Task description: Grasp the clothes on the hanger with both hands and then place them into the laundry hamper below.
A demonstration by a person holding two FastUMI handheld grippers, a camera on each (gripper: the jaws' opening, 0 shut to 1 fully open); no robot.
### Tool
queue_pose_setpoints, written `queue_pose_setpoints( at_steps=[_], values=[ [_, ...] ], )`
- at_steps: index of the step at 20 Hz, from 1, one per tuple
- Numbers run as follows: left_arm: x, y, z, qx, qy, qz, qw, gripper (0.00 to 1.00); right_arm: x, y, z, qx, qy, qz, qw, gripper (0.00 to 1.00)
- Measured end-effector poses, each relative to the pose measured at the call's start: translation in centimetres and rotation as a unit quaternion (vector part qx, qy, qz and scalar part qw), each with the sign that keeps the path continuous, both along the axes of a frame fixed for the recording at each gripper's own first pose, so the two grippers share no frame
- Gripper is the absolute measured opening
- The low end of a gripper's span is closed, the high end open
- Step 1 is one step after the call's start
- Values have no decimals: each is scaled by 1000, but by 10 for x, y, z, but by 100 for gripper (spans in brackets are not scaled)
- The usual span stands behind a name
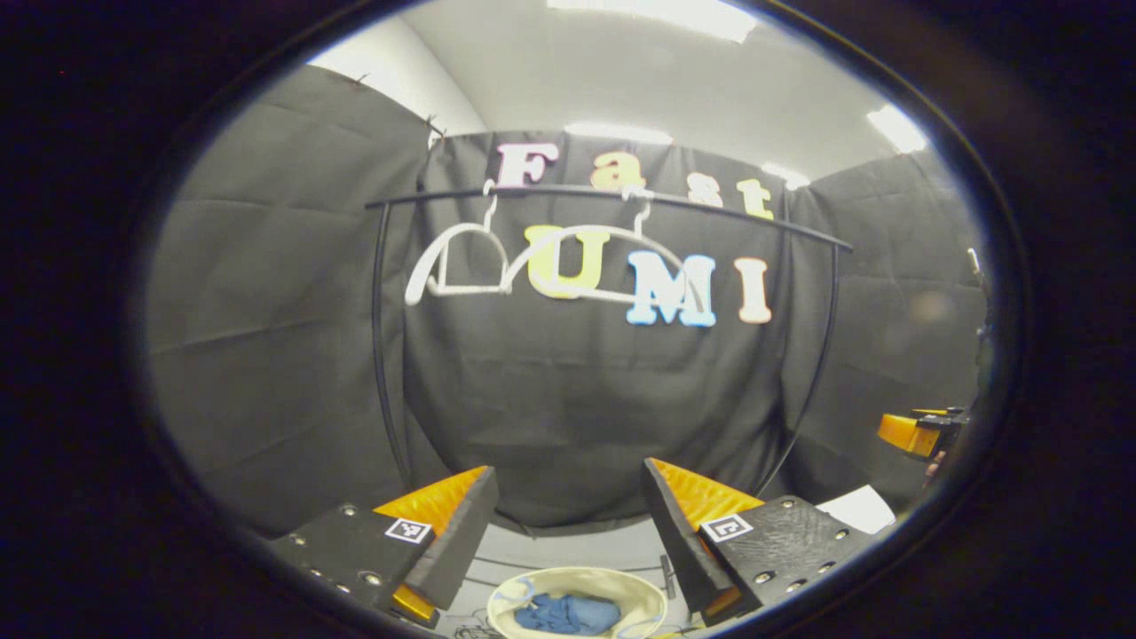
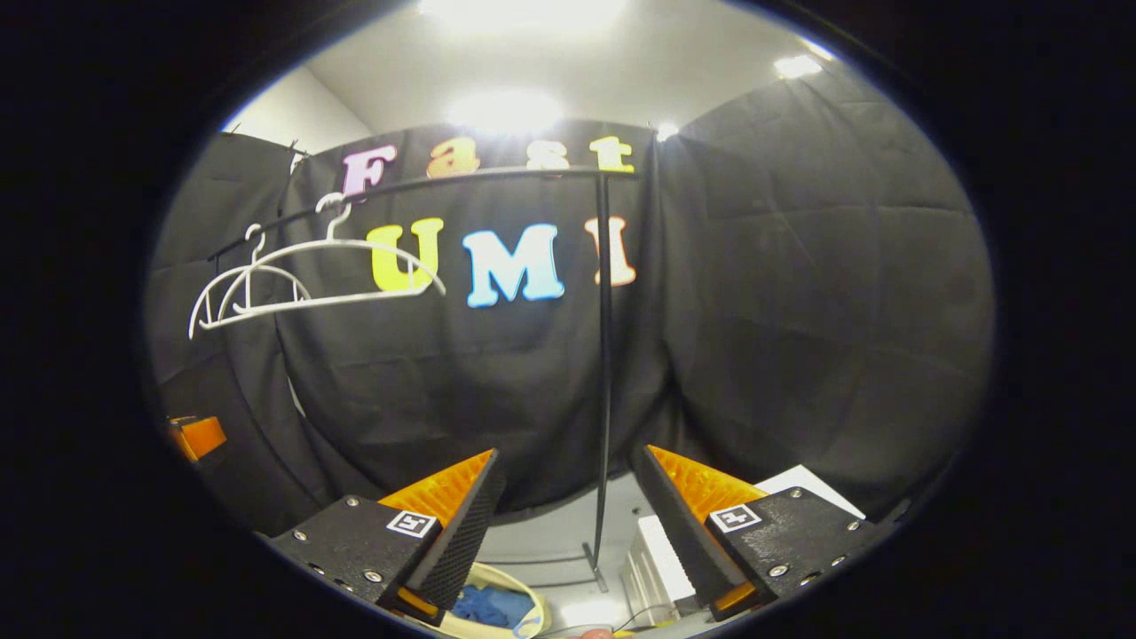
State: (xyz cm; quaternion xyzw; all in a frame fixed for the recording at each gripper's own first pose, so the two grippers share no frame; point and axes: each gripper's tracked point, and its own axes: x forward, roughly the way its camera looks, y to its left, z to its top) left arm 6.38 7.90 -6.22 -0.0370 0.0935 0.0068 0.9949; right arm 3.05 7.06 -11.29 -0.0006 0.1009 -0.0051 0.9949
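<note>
Black cloth backs bare hangers (image 1: 461, 266) as blue clothes (image 1: 568, 614) are seen in the hamper (image 1: 652, 596), both grippers (image 1: 568, 532) (image 2: 564, 524) held wide apart, best withdrawn gently.

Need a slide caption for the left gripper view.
Open left gripper above cream laundry hamper holding blue clothes; two bare white hangers on black rail.

A recording booth: black cloth walls (image 1: 266, 311), a clothes rail (image 2: 604, 355), and ceiling strip lights (image 1: 657, 13).
</note>
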Motion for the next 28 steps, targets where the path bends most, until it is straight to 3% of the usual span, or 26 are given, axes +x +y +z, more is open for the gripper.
queue_pose_setpoints(
  at_steps=[4,5,11,16,17,18,22,26,27,28],
  values=[
    [-11,-33,43,1,-55,7,998,93,8,-35,43,-3,-66,3,998,96],
    [-16,-37,55,2,-64,13,998,93,7,-45,47,-7,-71,4,997,92],
    [-81,-72,96,-21,-103,49,993,92,-7,-93,44,-16,-66,30,997,92],
    [-114,-76,90,-36,-112,94,989,92,-11,-126,39,-20,-62,45,997,92],
    [-117,-77,90,-45,-117,97,987,92,-12,-130,39,-17,-60,43,997,95],
    [-120,-75,92,-51,-123,102,986,92,-12,-133,40,-12,-59,39,997,92],
    [-127,-55,105,-33,-139,123,982,92,-13,-131,50,4,-65,30,997,92],
    [-124,-40,112,-35,-139,111,983,92,-14,-119,63,-5,-72,19,997,95],
    [-121,-33,112,-30,-137,110,984,92,-14,-112,66,-4,-73,17,997,92],
    [-116,-27,108,-26,-135,110,984,92,-13,-103,68,-2,-75,18,997,96]
  ],
)
